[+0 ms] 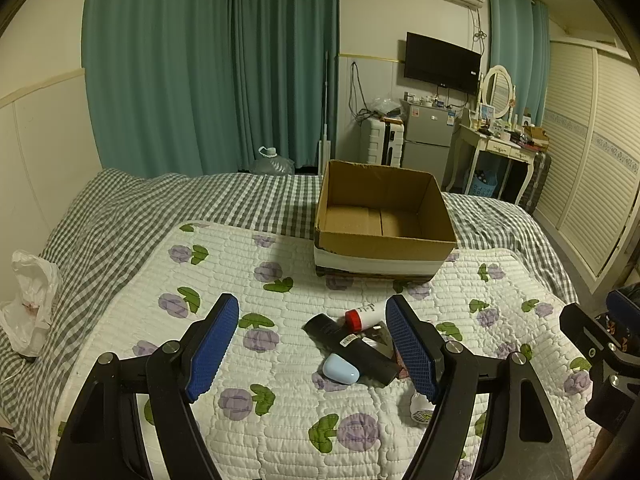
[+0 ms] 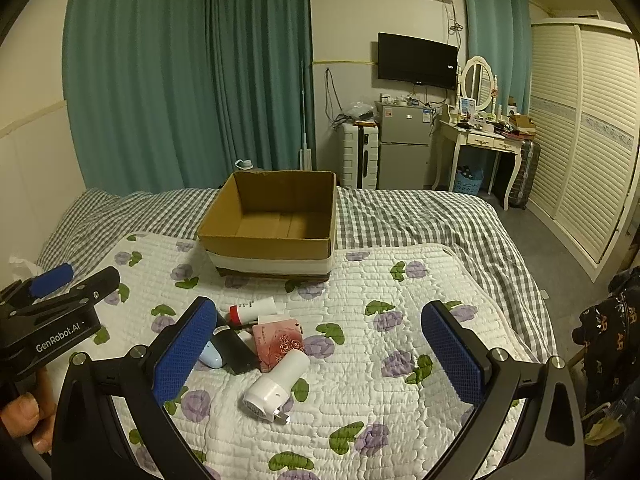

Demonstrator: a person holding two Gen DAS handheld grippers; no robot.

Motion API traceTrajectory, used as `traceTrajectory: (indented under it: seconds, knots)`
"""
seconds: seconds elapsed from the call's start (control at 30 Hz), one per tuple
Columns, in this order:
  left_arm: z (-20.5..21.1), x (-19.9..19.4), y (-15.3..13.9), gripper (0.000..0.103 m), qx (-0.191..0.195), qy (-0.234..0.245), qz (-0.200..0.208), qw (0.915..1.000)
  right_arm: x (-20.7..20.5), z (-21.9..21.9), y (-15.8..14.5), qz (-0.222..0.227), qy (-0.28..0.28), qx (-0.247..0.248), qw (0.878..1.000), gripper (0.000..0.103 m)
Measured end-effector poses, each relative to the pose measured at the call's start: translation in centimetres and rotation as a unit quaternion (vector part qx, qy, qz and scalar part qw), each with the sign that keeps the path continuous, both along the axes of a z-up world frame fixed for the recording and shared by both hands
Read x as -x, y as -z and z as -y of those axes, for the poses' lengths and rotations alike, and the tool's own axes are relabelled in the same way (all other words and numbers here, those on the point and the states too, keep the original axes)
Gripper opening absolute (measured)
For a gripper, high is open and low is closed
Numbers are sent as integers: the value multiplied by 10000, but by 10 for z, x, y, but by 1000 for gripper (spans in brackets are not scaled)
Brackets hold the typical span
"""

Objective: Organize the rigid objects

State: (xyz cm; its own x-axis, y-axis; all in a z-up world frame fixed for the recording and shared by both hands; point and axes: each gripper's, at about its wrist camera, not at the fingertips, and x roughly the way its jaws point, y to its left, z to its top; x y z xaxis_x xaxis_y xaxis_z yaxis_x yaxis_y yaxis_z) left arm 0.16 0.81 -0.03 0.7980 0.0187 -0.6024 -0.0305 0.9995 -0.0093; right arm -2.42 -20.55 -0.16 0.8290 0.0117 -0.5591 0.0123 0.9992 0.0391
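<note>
A small heap of objects lies on the flowered quilt (image 1: 248,264): a black tube (image 1: 352,348), a white tube with a red cap (image 1: 366,314), a light blue case (image 1: 341,369), a pink box (image 2: 278,344) and a white plug-in device (image 2: 276,384). Behind them stands an open cardboard box (image 1: 384,220), empty inside. My left gripper (image 1: 312,320) is open, hovering just short of the heap, and its right finger hides part of the pink box. My right gripper (image 2: 320,308) is open too, with the white device between and below its fingers. A hand (image 2: 28,420) holds the left gripper (image 2: 76,280).
A crumpled white plastic bag (image 1: 28,304) lies at the bed's left side on the grey checked sheet (image 1: 120,216). Dark patterned clothing (image 2: 612,340) hangs at the right. Beyond the bed are a fridge (image 2: 404,140), a dressing table (image 2: 476,140) and a slatted wardrobe (image 2: 580,140).
</note>
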Motion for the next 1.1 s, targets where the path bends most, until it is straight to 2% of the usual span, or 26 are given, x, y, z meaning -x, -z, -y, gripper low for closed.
traceTrajectory:
  seconds: [0.73,1.1]
  knots:
    - [-2,-3,4,79,16,-31,42,10000,2,-7,-2,149,-144,-12,9998,103]
    - [-2,-5,5,79,40,163,108,9998,4,-20,-6,323,-377,334,9982,103]
